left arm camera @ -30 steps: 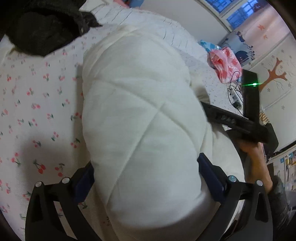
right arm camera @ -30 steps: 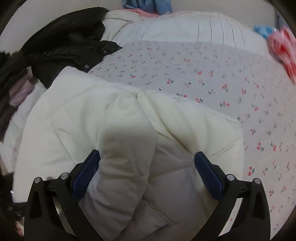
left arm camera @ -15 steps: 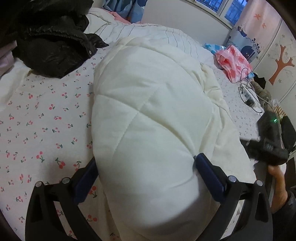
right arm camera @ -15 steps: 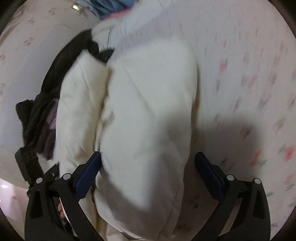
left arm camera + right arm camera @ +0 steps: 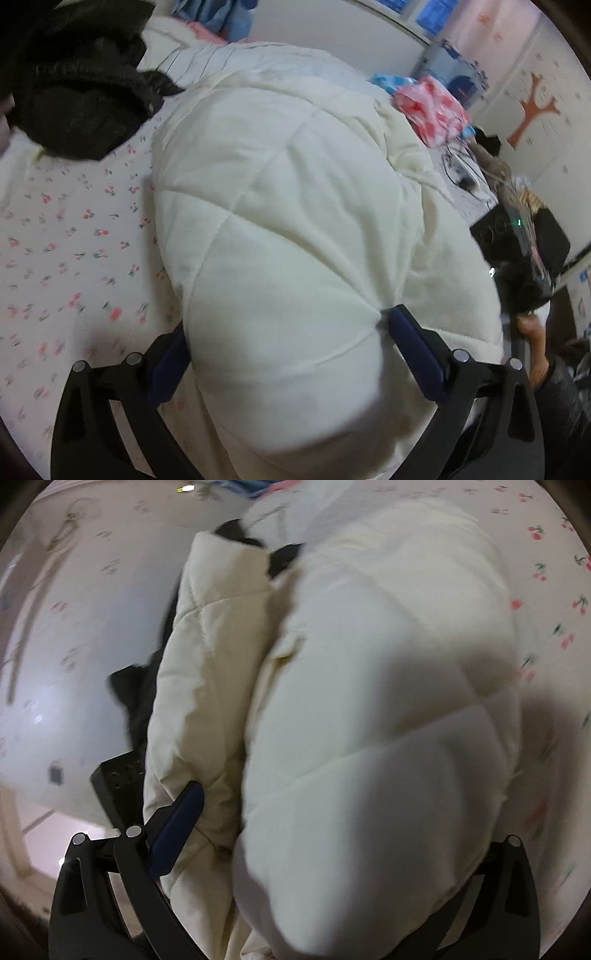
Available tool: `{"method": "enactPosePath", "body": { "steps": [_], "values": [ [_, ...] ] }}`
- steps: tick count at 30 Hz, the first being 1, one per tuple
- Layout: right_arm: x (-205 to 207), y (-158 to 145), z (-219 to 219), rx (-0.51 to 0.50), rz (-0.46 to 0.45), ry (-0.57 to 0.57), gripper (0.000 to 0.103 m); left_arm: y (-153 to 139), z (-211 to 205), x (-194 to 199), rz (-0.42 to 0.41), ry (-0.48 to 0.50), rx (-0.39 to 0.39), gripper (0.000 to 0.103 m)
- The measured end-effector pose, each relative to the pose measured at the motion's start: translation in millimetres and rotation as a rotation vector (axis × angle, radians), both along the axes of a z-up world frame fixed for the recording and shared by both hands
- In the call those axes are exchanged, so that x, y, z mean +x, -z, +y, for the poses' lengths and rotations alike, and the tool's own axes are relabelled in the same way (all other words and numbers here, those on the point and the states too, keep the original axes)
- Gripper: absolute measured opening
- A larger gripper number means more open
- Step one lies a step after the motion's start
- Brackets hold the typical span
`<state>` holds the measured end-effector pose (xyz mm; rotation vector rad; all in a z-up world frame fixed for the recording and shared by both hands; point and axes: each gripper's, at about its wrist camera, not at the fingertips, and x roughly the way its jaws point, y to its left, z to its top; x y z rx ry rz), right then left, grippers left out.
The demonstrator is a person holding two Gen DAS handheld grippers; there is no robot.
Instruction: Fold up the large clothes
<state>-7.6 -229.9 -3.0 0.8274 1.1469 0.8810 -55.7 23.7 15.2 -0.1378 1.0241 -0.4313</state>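
- Since half a second ago, the white puffy coat (image 5: 295,229) has stayed between the fingers of the left tool (image 5: 291,347), and the view has come a little closer to it; the right tool (image 5: 332,834) has turned further, so the coat now fills nearly all of its view.
- The coat is a thick quilted bundle, folded over itself, and it lies on the bed sheet (image 5: 66,236) with small cherry prints.
- The left tool stands wide spread, its two blue pads (image 5: 413,350) pressing the bulging coat from both sides, at 8 o'clock and 4 o'clock of the view.
- In the right wrist view one blue pad (image 5: 177,827) touches a cream fold of the coat at 8 o'clock; the other pad is hidden under the coat, so the fingers stand wide apart around the bundle.
- In the left wrist view the right tool (image 5: 524,254) shows as a dark blurred body at 3 o'clock, with the person's hand (image 5: 532,343) under it.
- A black jacket (image 5: 81,96) lies on the bed at 10 o'clock, apart from the coat.
- A pink bag (image 5: 428,107) lies at 1 o'clock, near the far edge of the bed.
- A wall with a brown tree sticker (image 5: 532,110) is at 2 o'clock.
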Motion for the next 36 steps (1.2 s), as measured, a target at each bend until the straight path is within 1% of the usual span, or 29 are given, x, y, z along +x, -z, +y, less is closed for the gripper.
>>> {"method": "enactPosePath", "body": {
  "steps": [2, 3, 4, 5, 6, 7, 9, 10, 11, 12, 13, 14, 15, 16, 17, 18, 19, 21, 22, 23, 24, 25, 27, 29, 31, 33, 34, 35, 36],
  "values": [
    [-22, -10, 3, 0.016, -0.028, -0.053, 0.097, -15, -2, -30, -0.017, 0.009, 0.037, 0.096],
    [-32, -11, 3, 0.007, -0.036, -0.073, 0.097, -16, -1, -40, -0.014, 0.007, 0.048, 0.096],
    [-42, -6, 4, -0.033, -0.035, -0.089, 0.097, -13, 0, -48, -0.002, 0.001, 0.057, 0.096],
    [-49, 2, 4, -0.097, -0.026, -0.087, 0.097, -5, 1, -55, 0.020, -0.007, 0.071, 0.096],
    [-53, 11, 2, -0.173, -0.009, -0.074, 0.097, 10, 1, -59, 0.039, -0.015, 0.107, 0.098],
    [-57, 20, -4, -0.246, 0.014, -0.052, 0.095, 20, 3, -62, 0.032, -0.021, 0.124, 0.098],
    [-65, 15, -22, -0.254, 0.005, 0.011, 0.096, 18, 14, -66, 0.051, -0.068, 0.079, 0.098],
    [-71, 0, -35, -0.313, -0.025, 0.086, 0.096, 11, 19, -69, 0.054, -0.097, 0.055, 0.098],
    [-75, -14, -43, -0.340, -0.074, 0.136, 0.096, 2, 23, -74, 0.021, -0.121, 0.053, 0.098],
    [-81, -39, -51, -0.396, -0.159, 0.212, 0.096, -9, 25, -81, -0.040, -0.152, 0.087, 0.098],
    [-83, -57, -51, -0.438, -0.221, 0.255, 0.096, -19, 24, -86, -0.103, -0.183, 0.137, 0.098],
    [-86, -79, -47, -0.461, -0.297, 0.279, 0.096, -26, 22, -89, -0.148, -0.196, 0.162, 0.098],
    [-87, -99, -37, -0.466, -0.375, 0.282, 0.096, -28, 19, -90, -0.167, -0.202, 0.169, 0.098],
    [-86, -120, -17, -0.497, -0.469, 0.282, 0.096, -29, 16, -89, -0.180, -0.209, 0.183, 0.098],
    [-84, -128, -1, -0.521, -0.508, 0.276, 0.096, -26, 9, -86, -0.183, -0.212, 0.212, 0.098],
    [-83, -132, 18, -0.570, -0.552, 0.260, 0.096, -23, 4, -83, -0.180, -0.205, 0.227, 0.098],
    [-78, -128, 47, -0.681, -0.575, 0.244, 0.096, -17, 1, -84, -0.175, -0.197, 0.235, 0.098],
    [-63, -95, 82, -0.870, -0.557, 0.222, 0.096, 0, -7, -82, -0.148, -0.185, 0.239, 0.098],
    [-50, -60, 89, -0.922, -0.516, 0.193, 0.096, 8, -9, -80, -0.129, -0.185, 0.229, 0.098],
    [-40, -34, 89, -0.864, -0.468, 0.198, 0.096, 18, -11, -78, -0.092, -0.174, 0.208, 0.098],
    [-34, -20, 76, -0.778, -0.406, 0.212, 0.097, 22, -11, -75, -0.080, -0.176, 0.198, 0.098],
    [-30, -16, 63, -0.715, -0.340, 0.213, 0.096, 24, -11, -75, -0.079, -0.180, 0.199, 0.098],
    [-40, -32, 56, -0.743, -0.325, 0.226, 0.096, 20, -14, -80, -0.096, -0.186, 0.219, 0.098],
    [-60, -54, 59, -0.737, -0.366, 0.250, 0.096, 15, -14, -84, -0.121, -0.200, 0.247, 0.098],
    [-98, -77, 55, -0.727, -0.443, 0.296, 0.096, 9, -17, -92, -0.153, -0.212, 0.292, 0.098],
    [-120, -77, 47, -0.744, -0.433, 0.322, 0.096, 6, -23, -98, -0.176, -0.223, 0.323, 0.098],
    [-125, -58, 58, -0.807, -0.380, 0.289, 0.096, 4, -25, -102, -0.191, -0.230, 0.340, 0.098],
    [-129, -48, 65, -0.829, -0.360, 0.270, 0.096, 4, -28, -105, -0.204, -0.235, 0.354, 0.098],
    [-128, -32, 64, -0.816, -0.339, 0.269, 0.096, 4, -32, -109, -0.207, -0.232, 0.371, 0.098]
  ]
}}
